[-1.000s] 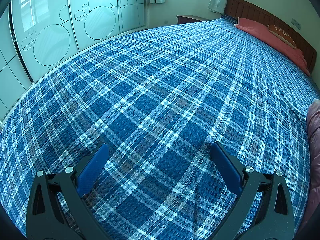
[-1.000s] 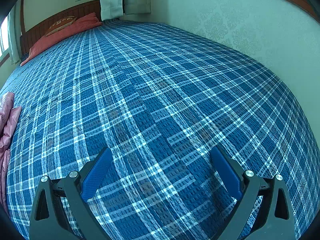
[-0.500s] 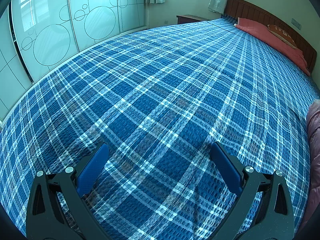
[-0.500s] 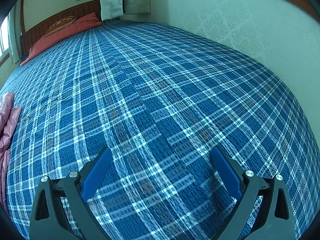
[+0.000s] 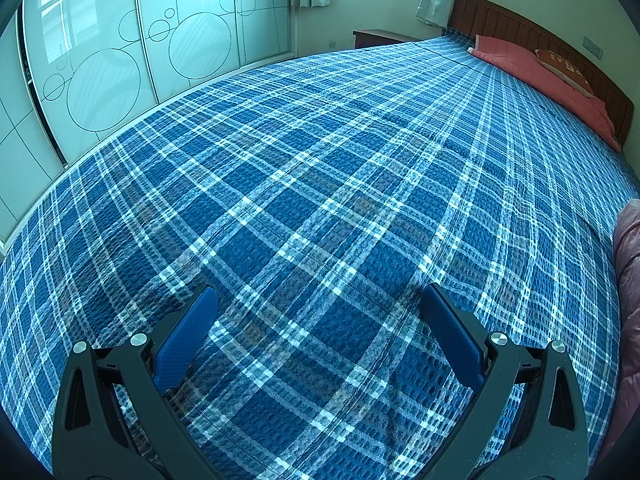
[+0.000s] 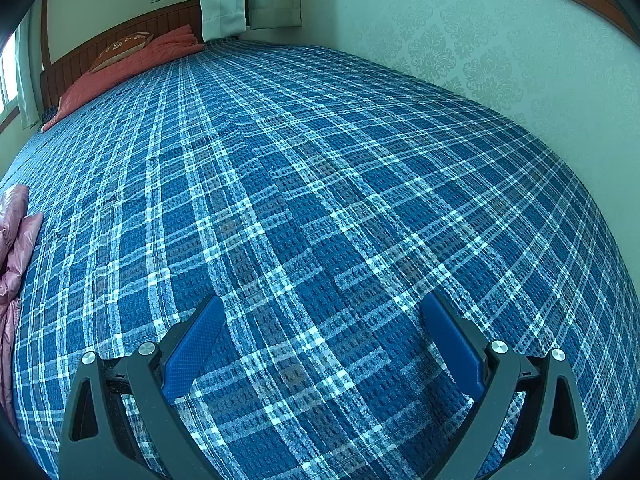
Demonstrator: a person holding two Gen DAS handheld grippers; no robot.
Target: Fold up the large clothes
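Hovering over the bedspread point(image 5: 320, 208), I see my left gripper point(image 5: 318, 304) with jaws spread wide, grasping nothing; my right gripper point(image 6: 320, 312) is likewise released and empty. The pink garment point(image 5: 628, 280) lies on the bed at the right edge of the left view, at the left edge of the right view, well apart from both grippers. Farther off, a red pillow point(image 5: 536, 76) rests by the headboard point(image 5: 516, 32)
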